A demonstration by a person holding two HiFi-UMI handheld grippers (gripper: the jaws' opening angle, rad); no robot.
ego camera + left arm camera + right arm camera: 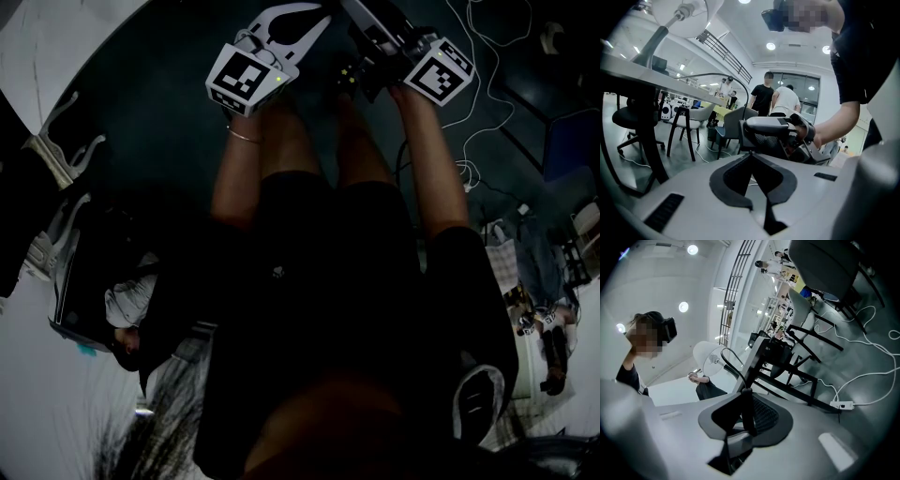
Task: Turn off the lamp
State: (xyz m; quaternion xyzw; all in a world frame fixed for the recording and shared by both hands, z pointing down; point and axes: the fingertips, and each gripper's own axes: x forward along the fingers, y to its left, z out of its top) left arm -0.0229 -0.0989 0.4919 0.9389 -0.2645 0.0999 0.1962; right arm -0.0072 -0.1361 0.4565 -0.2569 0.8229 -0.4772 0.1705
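Note:
The lamp [686,14] with its white shade stands on a table [651,77] at the upper left of the left gripper view; the right gripper view shows the lamp [707,358] too. Its black cord [736,82] arcs down from the table to my right gripper [749,131]. In the right gripper view the cord [731,359] ends between the jaws of the right gripper [746,392], which are shut on a black bar on it, apparently the switch. My left gripper [751,156] is shut with nothing in it. Both the left gripper [314,14] and the right gripper [361,19] are held out over my knees.
Chairs [686,122] stand under and beside the table. Several people [761,96] stand at the back of the room. A white power strip [841,405] and loose cables [478,75] lie on the dark floor. More chairs [825,268] are at the upper right.

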